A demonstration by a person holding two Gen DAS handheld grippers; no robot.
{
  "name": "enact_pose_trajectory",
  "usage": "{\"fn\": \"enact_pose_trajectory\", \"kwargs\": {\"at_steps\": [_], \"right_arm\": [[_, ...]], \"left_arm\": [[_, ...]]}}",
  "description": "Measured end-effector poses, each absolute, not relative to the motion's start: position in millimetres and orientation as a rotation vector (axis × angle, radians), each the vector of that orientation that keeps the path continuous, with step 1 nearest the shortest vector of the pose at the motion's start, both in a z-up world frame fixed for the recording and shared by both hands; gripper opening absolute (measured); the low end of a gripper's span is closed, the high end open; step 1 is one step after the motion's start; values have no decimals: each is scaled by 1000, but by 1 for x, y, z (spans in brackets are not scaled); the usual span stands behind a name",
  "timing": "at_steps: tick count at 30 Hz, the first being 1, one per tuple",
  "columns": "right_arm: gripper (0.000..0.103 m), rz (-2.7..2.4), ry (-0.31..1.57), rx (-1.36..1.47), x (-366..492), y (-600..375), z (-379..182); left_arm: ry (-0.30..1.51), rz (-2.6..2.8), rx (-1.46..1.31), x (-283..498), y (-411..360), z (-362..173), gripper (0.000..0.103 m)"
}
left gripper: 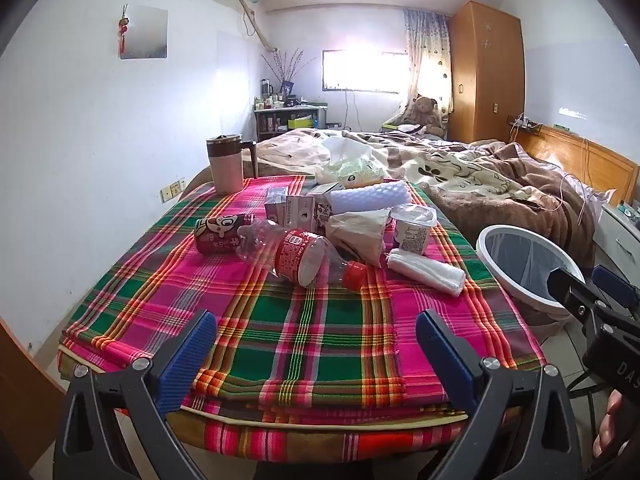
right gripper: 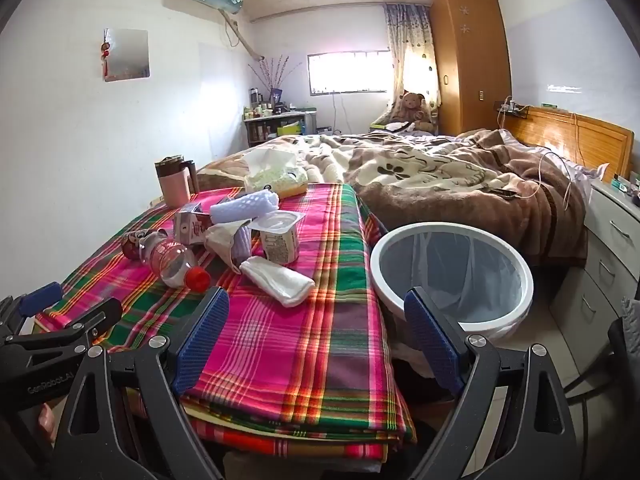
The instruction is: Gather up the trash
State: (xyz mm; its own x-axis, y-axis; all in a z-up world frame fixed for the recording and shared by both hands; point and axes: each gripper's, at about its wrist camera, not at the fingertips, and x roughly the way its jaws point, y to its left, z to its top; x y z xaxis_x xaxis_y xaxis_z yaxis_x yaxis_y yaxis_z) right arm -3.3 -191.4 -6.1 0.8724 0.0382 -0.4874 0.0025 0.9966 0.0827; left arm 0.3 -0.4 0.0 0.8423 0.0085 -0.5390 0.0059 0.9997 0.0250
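A heap of trash lies on the plaid cloth [left gripper: 280,320]: a crushed clear bottle [left gripper: 298,254] with a red cap, a red can [left gripper: 218,232], a milk carton [left gripper: 304,210], a yogurt cup [left gripper: 414,226], crumpled paper [left gripper: 360,232] and a folded white tissue [left gripper: 426,272]. My left gripper [left gripper: 316,338] stands open at the near edge, nothing between its blue pads. A white-rimmed bin [right gripper: 452,276] with a clear liner stands right of the table. My right gripper [right gripper: 316,316] is open too, over the cloth's right edge beside the bin. The bottle [right gripper: 176,260] and tissue [right gripper: 280,280] lie ahead of it to the left.
A pink mug [left gripper: 226,166] and a tissue pack [left gripper: 352,172] stand at the table's far end. An unmade bed [right gripper: 460,184] lies behind, with white drawers [right gripper: 608,248] and a wooden wardrobe [right gripper: 468,60] to the right. The other gripper [left gripper: 592,300] shows at the right edge.
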Motion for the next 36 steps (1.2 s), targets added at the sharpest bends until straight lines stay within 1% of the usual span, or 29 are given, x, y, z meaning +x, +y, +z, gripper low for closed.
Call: {"fn": "enact_pose_trajectory", "kwargs": {"at_steps": [36], "right_arm": [[91,10,506,90,-3,-191,-7]], "left_arm": [[570,1,14,2,0,-4,101]]}}
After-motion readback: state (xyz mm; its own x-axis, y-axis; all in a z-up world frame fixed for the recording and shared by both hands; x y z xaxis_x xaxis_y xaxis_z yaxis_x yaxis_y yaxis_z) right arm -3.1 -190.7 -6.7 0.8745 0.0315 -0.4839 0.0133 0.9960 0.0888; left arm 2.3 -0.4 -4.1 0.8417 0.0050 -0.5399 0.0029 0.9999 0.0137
